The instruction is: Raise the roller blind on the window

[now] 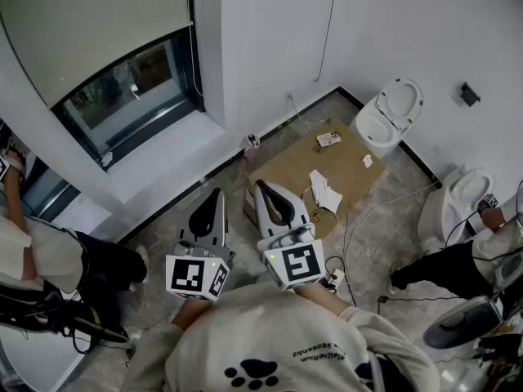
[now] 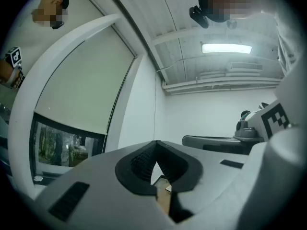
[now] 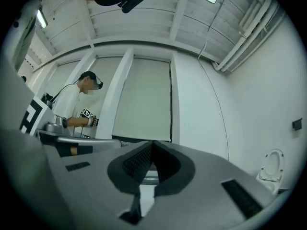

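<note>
The pale roller blind (image 1: 90,23) covers the upper part of the window, and a strip of glass (image 1: 135,96) shows below it. A thin cord (image 1: 194,60) runs down the window's right edge. My left gripper (image 1: 215,194) and right gripper (image 1: 263,187) are held side by side over the floor, well short of the window. Both are shut with nothing between the jaws. The left gripper view has its shut jaws' tip (image 2: 156,145) aimed at the wall right of the blind (image 2: 81,87). The right gripper view looks over its shut tip (image 3: 152,145) at the blind (image 3: 144,99).
A cardboard sheet (image 1: 294,166) with papers lies on the floor ahead. Two toilets (image 1: 391,113) (image 1: 458,198) stand along the right wall, with cables on the floor near them. One person (image 1: 49,260) crouches at the left by the window, and another (image 1: 458,268) is at the right.
</note>
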The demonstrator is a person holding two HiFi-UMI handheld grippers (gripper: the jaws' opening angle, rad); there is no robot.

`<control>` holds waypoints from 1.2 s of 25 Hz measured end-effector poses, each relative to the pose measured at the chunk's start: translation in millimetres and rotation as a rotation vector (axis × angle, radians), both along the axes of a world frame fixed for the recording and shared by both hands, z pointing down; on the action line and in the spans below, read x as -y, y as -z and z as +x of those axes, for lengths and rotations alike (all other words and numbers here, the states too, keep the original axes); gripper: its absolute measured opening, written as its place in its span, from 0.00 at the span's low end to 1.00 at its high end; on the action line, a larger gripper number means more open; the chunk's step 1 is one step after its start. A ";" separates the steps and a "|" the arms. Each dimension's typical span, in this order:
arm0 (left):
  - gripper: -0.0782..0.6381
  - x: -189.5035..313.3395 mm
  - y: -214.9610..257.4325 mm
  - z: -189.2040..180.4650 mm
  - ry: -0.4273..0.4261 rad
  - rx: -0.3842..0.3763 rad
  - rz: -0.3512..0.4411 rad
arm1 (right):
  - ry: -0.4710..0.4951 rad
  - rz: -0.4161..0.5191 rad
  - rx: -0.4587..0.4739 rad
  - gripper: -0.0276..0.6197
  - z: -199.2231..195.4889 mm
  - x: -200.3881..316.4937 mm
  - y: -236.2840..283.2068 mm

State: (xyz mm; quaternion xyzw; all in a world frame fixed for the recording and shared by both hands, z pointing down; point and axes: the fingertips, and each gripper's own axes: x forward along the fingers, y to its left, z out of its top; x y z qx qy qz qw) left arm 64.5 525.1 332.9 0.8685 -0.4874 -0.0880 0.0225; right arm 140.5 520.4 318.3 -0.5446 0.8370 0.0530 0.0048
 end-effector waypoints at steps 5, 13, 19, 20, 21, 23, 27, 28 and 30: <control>0.12 16.7 -2.9 -4.4 0.003 -0.010 -0.004 | 0.041 0.028 -0.002 0.06 -12.2 22.6 1.4; 0.12 73.1 -8.8 -23.8 0.031 -0.020 -0.008 | 0.098 0.048 0.028 0.06 -35.2 81.8 -5.3; 0.12 146.9 -5.5 -26.2 0.058 -0.016 0.005 | 0.142 0.083 0.034 0.06 -39.3 154.9 6.7; 0.12 161.9 -3.9 -25.4 0.064 -0.018 0.010 | 0.148 0.090 0.035 0.06 -38.4 169.2 7.7; 0.12 177.3 -2.9 -24.2 0.068 -0.022 0.012 | 0.150 0.085 0.033 0.06 -36.5 184.3 6.9; 0.12 206.5 -2.3 -20.7 0.075 -0.025 0.008 | 0.158 0.065 0.032 0.06 -31.9 213.0 4.3; 0.12 253.4 3.9 -19.2 0.102 -0.033 0.025 | 0.200 0.059 0.037 0.06 -31.5 263.3 6.3; 0.12 262.6 4.7 -19.3 0.113 -0.032 0.029 | 0.215 0.060 0.039 0.06 -33.2 273.4 6.4; 0.12 278.1 4.1 -18.7 0.133 -0.024 0.032 | 0.243 0.060 0.037 0.06 -36.2 290.3 4.5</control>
